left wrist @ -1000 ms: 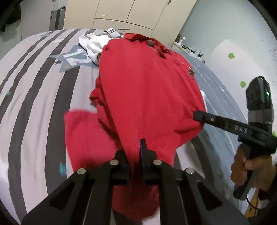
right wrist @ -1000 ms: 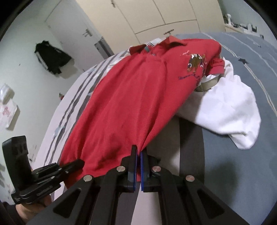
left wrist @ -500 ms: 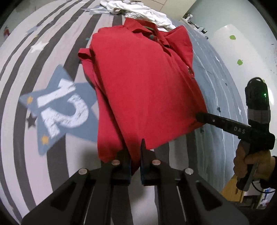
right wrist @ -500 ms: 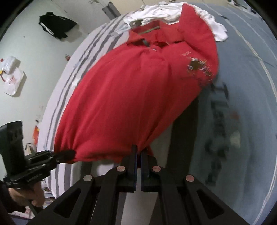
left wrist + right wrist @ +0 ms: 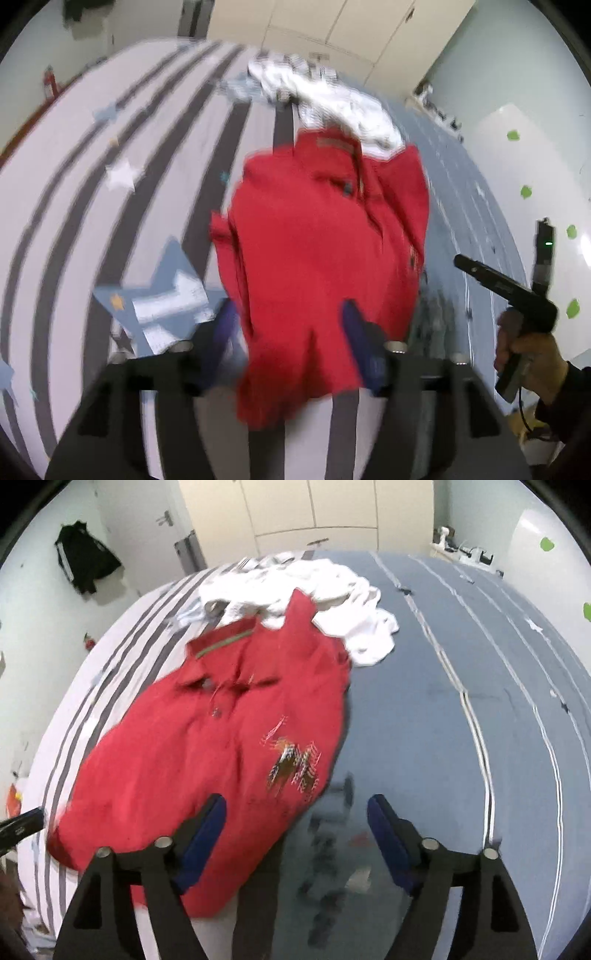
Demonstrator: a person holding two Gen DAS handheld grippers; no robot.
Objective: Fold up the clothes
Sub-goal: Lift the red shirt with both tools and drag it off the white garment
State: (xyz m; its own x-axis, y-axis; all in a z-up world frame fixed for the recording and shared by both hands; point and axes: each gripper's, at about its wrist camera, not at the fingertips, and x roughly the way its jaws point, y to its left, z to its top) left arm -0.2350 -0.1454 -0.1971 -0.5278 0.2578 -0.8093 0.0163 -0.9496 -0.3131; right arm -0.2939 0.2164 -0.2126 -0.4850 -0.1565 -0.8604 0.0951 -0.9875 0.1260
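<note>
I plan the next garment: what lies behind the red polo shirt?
Behind the red polo shirt, a crumpled white garment lies on the striped bedsheet. The polo's collar and shoulder cover its near edge.

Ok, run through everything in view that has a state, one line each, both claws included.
Left claw: open, holding nothing, fingers either side of the shirt's hem.
Right claw: open, holding nothing.
Red polo shirt: lying on the bed, front up, collar at the far end, not yet folded.
White garment: crumpled in a heap beyond the collar.
Wardrobe doors: shut.
</note>
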